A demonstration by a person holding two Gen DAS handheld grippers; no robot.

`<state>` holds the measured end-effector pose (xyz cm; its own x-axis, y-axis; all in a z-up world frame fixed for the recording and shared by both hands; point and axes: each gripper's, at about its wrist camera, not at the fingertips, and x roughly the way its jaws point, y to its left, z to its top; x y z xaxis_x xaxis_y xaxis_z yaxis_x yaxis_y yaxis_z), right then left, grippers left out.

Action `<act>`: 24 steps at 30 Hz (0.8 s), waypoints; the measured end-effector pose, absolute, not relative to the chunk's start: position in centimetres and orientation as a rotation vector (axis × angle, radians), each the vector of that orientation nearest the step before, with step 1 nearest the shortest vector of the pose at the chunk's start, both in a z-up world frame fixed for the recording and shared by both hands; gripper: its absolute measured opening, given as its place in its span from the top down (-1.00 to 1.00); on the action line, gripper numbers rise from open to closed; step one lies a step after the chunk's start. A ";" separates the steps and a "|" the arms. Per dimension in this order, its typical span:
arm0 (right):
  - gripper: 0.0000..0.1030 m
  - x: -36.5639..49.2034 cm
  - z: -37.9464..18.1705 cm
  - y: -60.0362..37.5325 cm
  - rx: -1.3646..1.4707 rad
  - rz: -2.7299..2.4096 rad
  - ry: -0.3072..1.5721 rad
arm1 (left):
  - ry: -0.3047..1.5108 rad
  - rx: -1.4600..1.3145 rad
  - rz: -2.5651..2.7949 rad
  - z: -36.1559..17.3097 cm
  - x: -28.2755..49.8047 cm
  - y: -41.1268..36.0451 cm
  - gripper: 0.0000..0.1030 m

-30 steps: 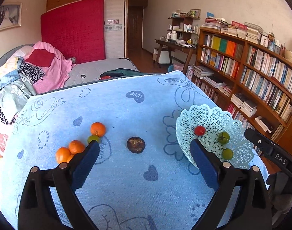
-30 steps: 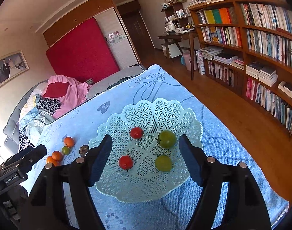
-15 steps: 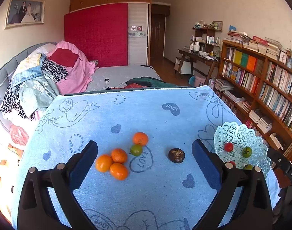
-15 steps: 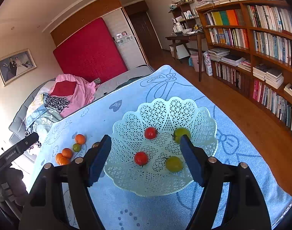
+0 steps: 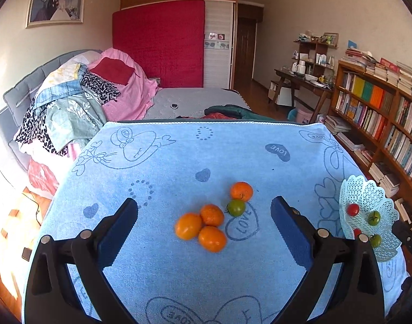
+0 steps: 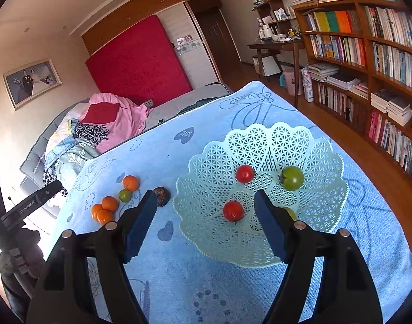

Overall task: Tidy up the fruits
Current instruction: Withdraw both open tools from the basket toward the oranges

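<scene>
While both grippers, left (image 5: 204, 212) and right (image 6: 204, 202), gape empty, only right wrist view shows the dark wrinkled fruit (image 6: 161, 196), at 9 o'clock beside the white lattice plastic basket (image 6: 260, 245).

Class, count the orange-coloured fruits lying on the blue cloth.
4. Three oranges cluster together. The fourth orange lies apart, just beyond the green fruit. None seem hidden.
</scene>
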<state>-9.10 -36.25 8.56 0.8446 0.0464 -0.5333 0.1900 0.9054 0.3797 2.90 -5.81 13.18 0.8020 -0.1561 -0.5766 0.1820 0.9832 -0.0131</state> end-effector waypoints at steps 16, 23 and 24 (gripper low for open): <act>-0.47 -5.4 6.9 -29.2 0.351 0.045 0.661 | 0.739 0.008 -0.124 7.8 5.6 -3.1 -0.90; -0.47 -4.2 6.1 -27.9 0.330 0.063 0.692 | 0.796 0.022 -0.164 5.4 6.2 -4.9 -0.90; -0.47 -4.1 5.9 -27.9 0.330 0.063 0.695 | 0.804 0.022 -0.166 5.1 6.4 -5.0 -0.90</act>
